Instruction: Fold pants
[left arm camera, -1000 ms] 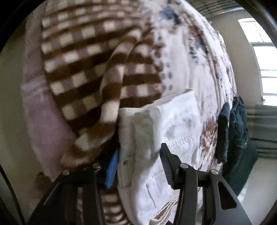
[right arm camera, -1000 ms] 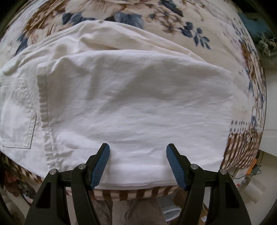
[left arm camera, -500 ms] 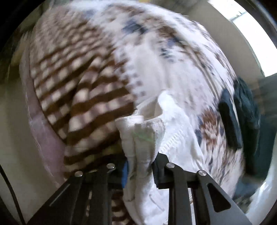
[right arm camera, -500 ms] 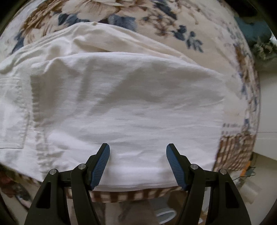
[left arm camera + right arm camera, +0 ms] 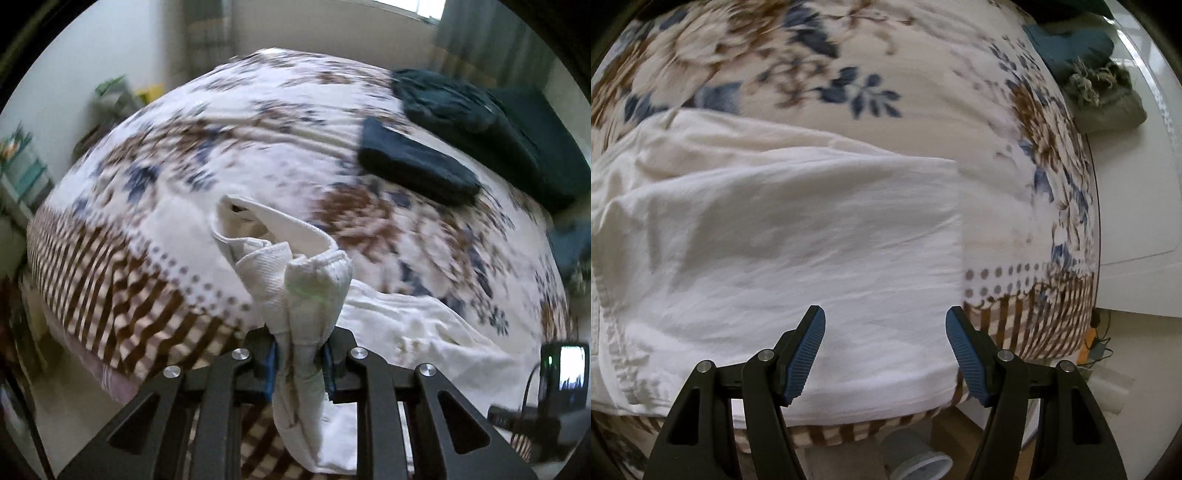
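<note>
Your left tool is clamped tight on a bunched wad of the white cotton pants, at what looks like the ribbed waistband end, lifted clear of the bed with the cloth hanging down between the fingers and trailing off to your right. Your right tool stands wide apart and holds nothing, poised over the near edge of the pants, where a leg panel lies flat and already doubled over the layer beneath it. So judge the job about half done: the legs appear laid together and folded back, while the waistband end has yet to be carried over and smoothed. The long axis of the pants runs along the near edge of the floral bedspread, left to right across your right camera, with the square folded end toward your right. Beyond the pants, farther up the bedspread, lie folded dark garments.
</note>
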### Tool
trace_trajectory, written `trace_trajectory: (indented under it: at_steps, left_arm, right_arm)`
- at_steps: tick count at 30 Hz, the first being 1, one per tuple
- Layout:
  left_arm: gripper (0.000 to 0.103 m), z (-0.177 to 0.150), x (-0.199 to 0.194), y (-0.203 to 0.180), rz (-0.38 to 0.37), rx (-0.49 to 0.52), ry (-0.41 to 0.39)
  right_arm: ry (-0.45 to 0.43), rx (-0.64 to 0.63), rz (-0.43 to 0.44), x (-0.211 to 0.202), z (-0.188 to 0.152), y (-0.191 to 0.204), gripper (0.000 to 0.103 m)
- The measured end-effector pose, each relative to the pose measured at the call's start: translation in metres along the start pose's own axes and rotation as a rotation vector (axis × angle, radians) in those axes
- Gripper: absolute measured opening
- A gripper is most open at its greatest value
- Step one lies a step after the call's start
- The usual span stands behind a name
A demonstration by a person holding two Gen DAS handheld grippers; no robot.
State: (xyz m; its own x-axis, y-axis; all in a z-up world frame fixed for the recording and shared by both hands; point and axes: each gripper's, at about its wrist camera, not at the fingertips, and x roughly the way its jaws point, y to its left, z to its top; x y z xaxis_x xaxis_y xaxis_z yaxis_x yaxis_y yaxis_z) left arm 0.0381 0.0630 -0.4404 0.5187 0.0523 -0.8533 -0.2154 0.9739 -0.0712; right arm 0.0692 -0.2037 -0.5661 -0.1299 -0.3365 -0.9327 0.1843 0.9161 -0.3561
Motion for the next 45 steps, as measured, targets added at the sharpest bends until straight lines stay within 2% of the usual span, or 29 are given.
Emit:
trace_trajectory:
  at_steps: [7, 12, 14, 16, 19, 25, 27, 28, 29, 31, 33, 34, 35, 37, 39, 41, 42, 45]
  left_arm:
    - [0.016, -0.015, -0.036, -0.101, -0.016, 0.211, -0.05]
    - [0.016, -0.042, -0.048, -0.192, -0.03, 0.363, -0.056]
    - [0.015, -0.056, -0.043, -0.225, -0.035, 0.422, -0.04]
    - [0.015, -0.076, -0.032, -0.266, -0.007, 0.517, -0.022]
    - [0.015, -0.099, -0.009, -0.305, -0.018, 0.576, 0.041]
    - [0.016, -0.144, 0.028, -0.355, -0.007, 0.722, 0.122]
    - [0.02, -0.155, 0.035, -0.367, 0.003, 0.75, 0.149]
    - [0.027, -0.157, 0.037, -0.368, 0.006, 0.753, 0.172]
    - [0.036, -0.159, 0.037, -0.369, -0.009, 0.749, 0.206]
    - [0.045, -0.154, 0.031, -0.368, -0.082, 0.711, 0.265]
    - [0.068, -0.142, 0.014, -0.36, -0.167, 0.646, 0.268]
    - [0.094, -0.134, 0.006, -0.356, -0.204, 0.614, 0.27]
    - [0.102, -0.131, 0.001, -0.354, -0.225, 0.595, 0.275]
    - [0.102, -0.108, -0.011, -0.334, -0.287, 0.487, 0.303]
    - [0.102, -0.092, -0.012, -0.313, -0.271, 0.411, 0.304]
    - [0.102, -0.07, -0.007, -0.275, -0.201, 0.313, 0.293]
    - [0.102, -0.058, 0.001, -0.247, -0.133, 0.249, 0.295]
    - [0.102, -0.042, 0.022, -0.188, -0.006, 0.127, 0.297]
  right_arm:
    - [-0.004, 0.043, 0.098, 0.014, -0.004, -0.051, 0.07]
    - [0.017, 0.105, 0.114, 0.041, -0.013, -0.124, 0.07]
    - [0.032, 0.134, 0.112, 0.057, -0.014, -0.156, 0.07]
    - [0.041, 0.162, 0.111, 0.069, -0.014, -0.184, 0.07]
    - [0.058, 0.205, 0.101, 0.09, -0.016, -0.227, 0.07]
    - [0.11, 0.297, 0.11, 0.126, -0.021, -0.286, 0.07]
    - [0.123, 0.309, 0.123, 0.132, -0.022, -0.291, 0.07]
    - [0.131, 0.311, 0.134, 0.134, -0.022, -0.293, 0.07]
    - [0.144, 0.316, 0.166, 0.138, -0.023, -0.295, 0.07]
    - [0.159, 0.328, 0.238, 0.14, -0.025, -0.297, 0.075]
    - [0.154, 0.341, 0.337, 0.137, -0.027, -0.298, 0.075]
    - [0.148, 0.34, 0.388, 0.134, -0.027, -0.298, 0.075]
    - [0.138, 0.337, 0.453, 0.128, -0.026, -0.296, 0.075]
    - [0.114, 0.334, 0.579, 0.114, -0.023, -0.29, 0.075]
    - [0.096, 0.331, 0.722, 0.101, -0.017, -0.281, 0.075]
    - [0.088, 0.321, 0.858, 0.09, -0.006, -0.265, 0.075]
    - [0.087, 0.314, 0.898, 0.088, -0.001, -0.257, 0.075]
    - [0.143, 0.309, 0.957, 0.091, 0.012, -0.225, 0.075]
